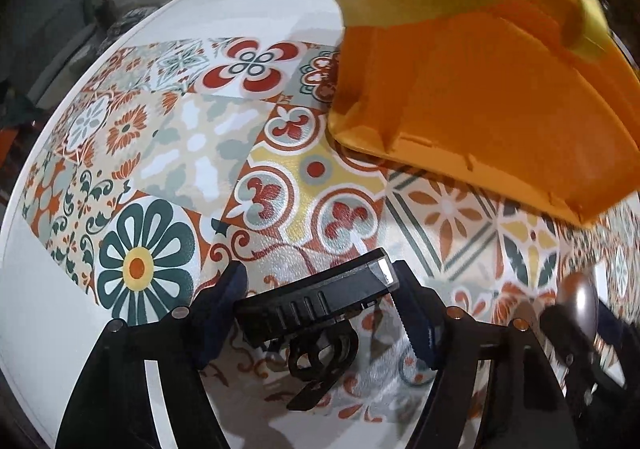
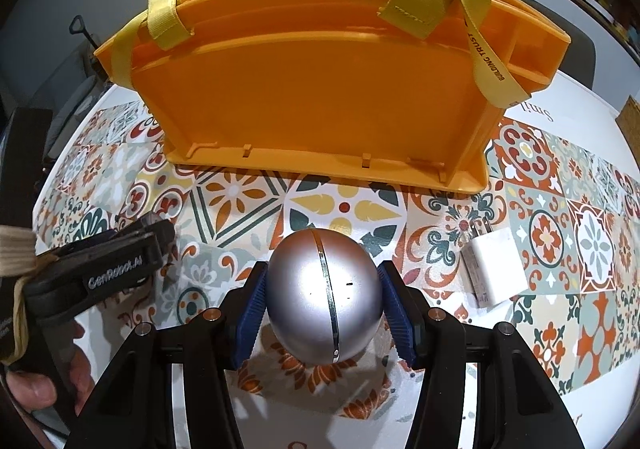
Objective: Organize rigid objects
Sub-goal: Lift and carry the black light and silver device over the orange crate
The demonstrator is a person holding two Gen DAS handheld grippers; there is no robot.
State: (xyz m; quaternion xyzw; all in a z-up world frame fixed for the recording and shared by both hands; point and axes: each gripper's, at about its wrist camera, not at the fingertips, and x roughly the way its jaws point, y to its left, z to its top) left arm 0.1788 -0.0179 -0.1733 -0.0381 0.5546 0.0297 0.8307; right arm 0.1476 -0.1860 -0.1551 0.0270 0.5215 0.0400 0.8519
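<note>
A black oblong light with a clamp mount (image 1: pixel 320 301) lies across the jaws of my left gripper (image 1: pixel 316 283), and both blue pads touch its ends; the gripper is shut on it just above the patterned table (image 1: pixel 36 309). My right gripper (image 2: pixel 323 283) is shut on a silver egg-shaped ball (image 2: pixel 320 293), pads pressing both its sides. An orange plastic tote with yellow straps (image 2: pixel 320 89) stands behind both grippers, its orange wall (image 1: pixel 480 89) at the upper right of the left wrist view. The left gripper (image 2: pixel 154 239) shows at the left of the right wrist view.
A white plug charger (image 2: pixel 494 267) lies on the table right of the silver ball. A person's hand (image 2: pixel 36 389) holds the left gripper's handle. The tiled tablecloth (image 2: pixel 348 205) runs between the grippers and the tote. The silver ball (image 1: pixel 576 295) is at the left view's right edge.
</note>
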